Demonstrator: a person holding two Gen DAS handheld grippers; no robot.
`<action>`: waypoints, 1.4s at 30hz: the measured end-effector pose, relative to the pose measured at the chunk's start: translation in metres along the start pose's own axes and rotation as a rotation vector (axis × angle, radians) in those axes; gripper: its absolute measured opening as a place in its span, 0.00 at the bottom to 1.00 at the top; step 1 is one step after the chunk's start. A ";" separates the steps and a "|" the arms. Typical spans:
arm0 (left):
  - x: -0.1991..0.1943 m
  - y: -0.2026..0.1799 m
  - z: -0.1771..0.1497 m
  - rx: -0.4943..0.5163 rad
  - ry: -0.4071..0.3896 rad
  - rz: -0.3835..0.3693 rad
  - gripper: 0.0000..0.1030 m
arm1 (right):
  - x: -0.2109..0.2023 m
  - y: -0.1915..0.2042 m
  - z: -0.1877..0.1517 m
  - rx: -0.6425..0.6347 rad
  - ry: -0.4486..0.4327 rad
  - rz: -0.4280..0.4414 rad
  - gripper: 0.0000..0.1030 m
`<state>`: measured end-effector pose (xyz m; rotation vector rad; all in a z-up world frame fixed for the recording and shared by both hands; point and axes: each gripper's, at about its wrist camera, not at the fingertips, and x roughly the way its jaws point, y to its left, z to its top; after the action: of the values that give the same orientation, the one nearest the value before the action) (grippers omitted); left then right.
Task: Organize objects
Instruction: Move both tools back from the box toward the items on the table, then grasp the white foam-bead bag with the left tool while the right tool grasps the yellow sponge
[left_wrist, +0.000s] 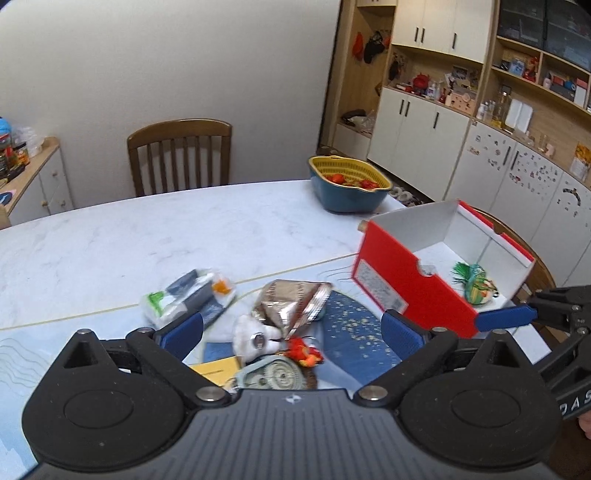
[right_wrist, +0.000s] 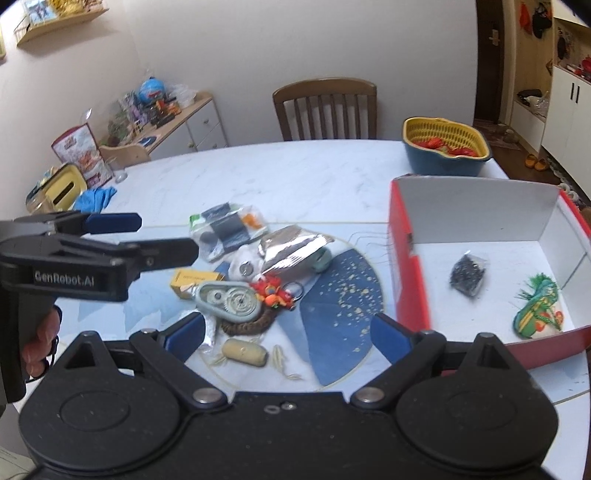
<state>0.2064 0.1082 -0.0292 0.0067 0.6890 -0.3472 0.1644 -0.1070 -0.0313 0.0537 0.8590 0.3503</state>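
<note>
We held both grippers spread and empty: the left (left_wrist: 291, 328) low in its frame above the pile (right_wrist: 255, 273) at table (right_wrist: 295, 177) centre, the right (right_wrist: 288, 332) likewise. The red box (right_wrist: 406, 258) sat at right, holding a black packet (right_wrist: 467, 273) and green toy (right_wrist: 537, 314).

A box (right_wrist: 476, 236) sat at the right of the frame on the table (right_wrist: 295, 177), a basket (right_wrist: 445, 146) behind it. A foil pouch (right_wrist: 291, 249) lay centre, among clutter, a chair (right_wrist: 327, 107) beyond.
</note>
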 end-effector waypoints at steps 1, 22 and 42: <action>0.001 0.004 -0.002 -0.004 0.001 0.009 1.00 | 0.003 0.003 -0.001 -0.007 0.006 -0.002 0.93; 0.043 0.047 -0.067 -0.031 0.115 0.121 1.00 | 0.076 0.030 -0.027 -0.112 0.122 0.009 0.91; 0.074 0.045 -0.094 -0.130 0.201 0.085 0.89 | 0.125 0.048 -0.042 -0.315 0.172 0.059 0.58</action>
<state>0.2148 0.1392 -0.1531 -0.0530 0.9067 -0.2209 0.1941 -0.0250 -0.1414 -0.2467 0.9640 0.5483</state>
